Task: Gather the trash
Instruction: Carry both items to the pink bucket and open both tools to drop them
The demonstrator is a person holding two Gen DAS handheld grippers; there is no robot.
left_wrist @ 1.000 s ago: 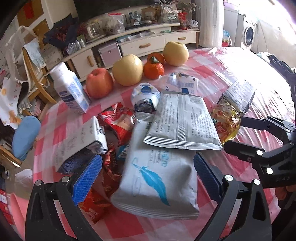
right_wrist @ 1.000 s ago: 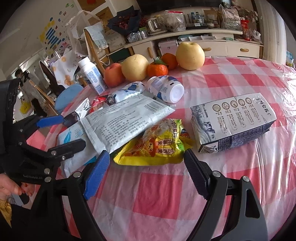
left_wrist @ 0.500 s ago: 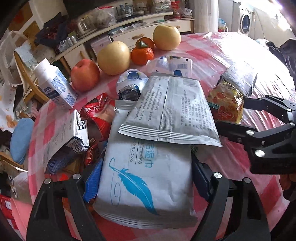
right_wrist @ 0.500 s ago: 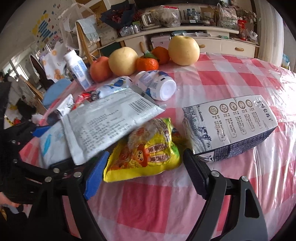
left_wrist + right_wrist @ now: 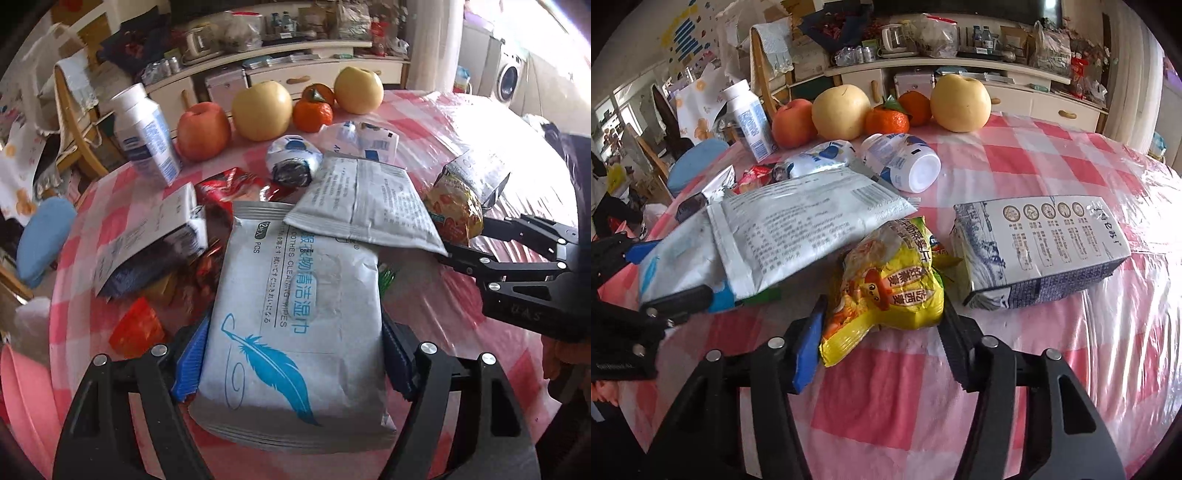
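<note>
A grey wet-wipes pack [image 5: 295,317] with a blue feather lies on the pink checked table [image 5: 461,332]. My left gripper [image 5: 291,354] has its jaws closing on it, with both pads against the pack's sides. A crumpled yellow snack bag [image 5: 890,284] sits between the pads of my right gripper [image 5: 879,325], whose jaws are closing and squeezing it. A flat grey printed pouch [image 5: 798,229] lies across the far end of the wipes pack. In the left wrist view the right gripper [image 5: 480,240] holds the snack bag [image 5: 454,214] at the right.
A blue-patterned carton [image 5: 1034,251] lies right of the snack bag. Red wrappers [image 5: 229,188], a second carton [image 5: 147,236], a lying white bottle [image 5: 905,162] and a standing one [image 5: 144,140] are around. Apples, pears and tangerines [image 5: 886,118] line the far edge.
Both grippers have narrowed. The left one moved forward around the wipes pack and now grips it; the right one closed on the snack bag, which has crumpled up.
</note>
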